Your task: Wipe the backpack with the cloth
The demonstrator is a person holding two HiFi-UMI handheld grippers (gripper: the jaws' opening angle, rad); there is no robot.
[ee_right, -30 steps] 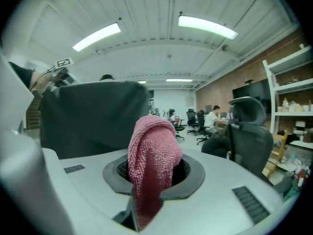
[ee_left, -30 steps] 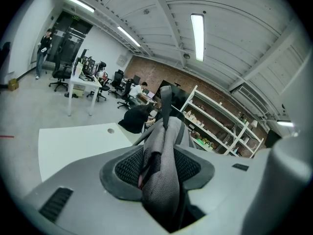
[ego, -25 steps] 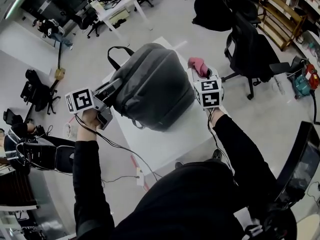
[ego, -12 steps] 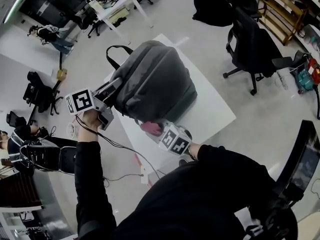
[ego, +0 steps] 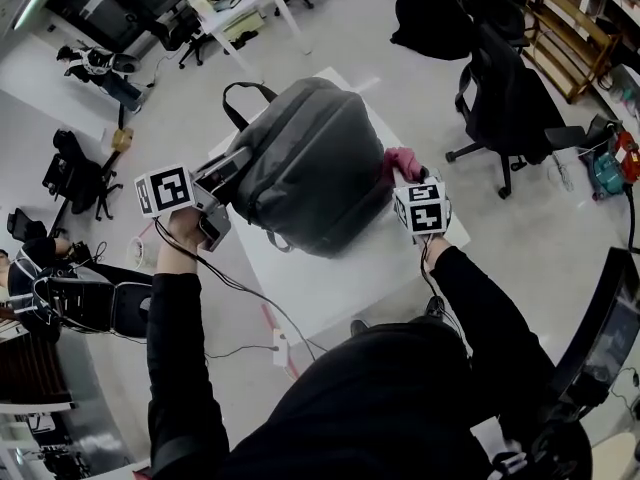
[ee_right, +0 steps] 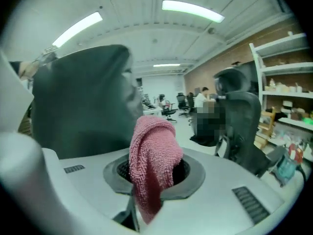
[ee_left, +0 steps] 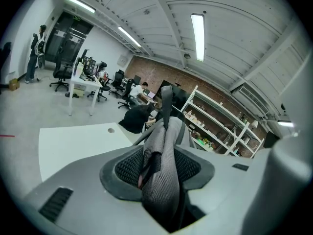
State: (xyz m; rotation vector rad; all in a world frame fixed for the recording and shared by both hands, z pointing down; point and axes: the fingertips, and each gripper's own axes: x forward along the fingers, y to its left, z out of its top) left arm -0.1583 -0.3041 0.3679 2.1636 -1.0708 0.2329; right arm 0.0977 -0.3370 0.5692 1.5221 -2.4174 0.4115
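The white rectangular table point(ego: 345, 273) lies directly beneath the backpack and carries it. The grey fabric backpack point(ego: 310, 168) lies on this table, bulging upward, with its black loop handle point(ego: 238, 106) standing at the end of the backpack farthest from me. I hold my left gripper point(ego: 236, 164) against the left side of the backpack. Its jaws are set narrow and are clamped on a grey woven strap point(ee_left: 164, 165) belonging to the backpack; in the left gripper view this strap fills the gap between the jaws and runs up and away toward the backpack body. I hold my right gripper point(ego: 406, 171) at the right side of the backpack, low on its flank. Its jaws are also set narrow and grip the pink terry cloth point(ee_right: 152, 163), which bunches up above the jaws and hangs down through them. In the head view the pink terry cloth point(ego: 403, 159) sits just beside the right edge of the backpack; whether it presses on the fabric cannot be confirmed from any view.
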